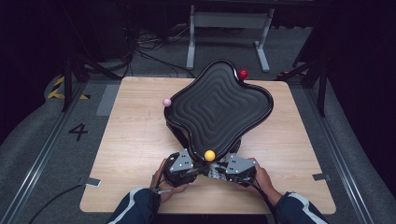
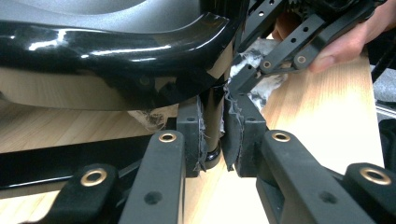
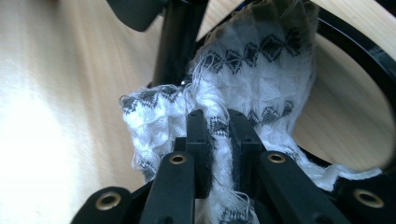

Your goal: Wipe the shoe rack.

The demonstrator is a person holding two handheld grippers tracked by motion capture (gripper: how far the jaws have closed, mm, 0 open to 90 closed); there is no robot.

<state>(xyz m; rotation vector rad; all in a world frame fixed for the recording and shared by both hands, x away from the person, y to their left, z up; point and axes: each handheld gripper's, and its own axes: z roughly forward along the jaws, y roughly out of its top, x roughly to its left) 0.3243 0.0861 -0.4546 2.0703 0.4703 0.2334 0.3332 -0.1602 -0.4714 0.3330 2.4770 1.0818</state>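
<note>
Pale wood surface: left fingers clamped on wavy glossy black plastic tray's stiff, slippery leg; right fingers pinching soft white patterned cloth.

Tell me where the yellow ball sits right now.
In the high view the yellow ball rests at the near edge of the black tray, between the left tongs and right tongs.
</note>
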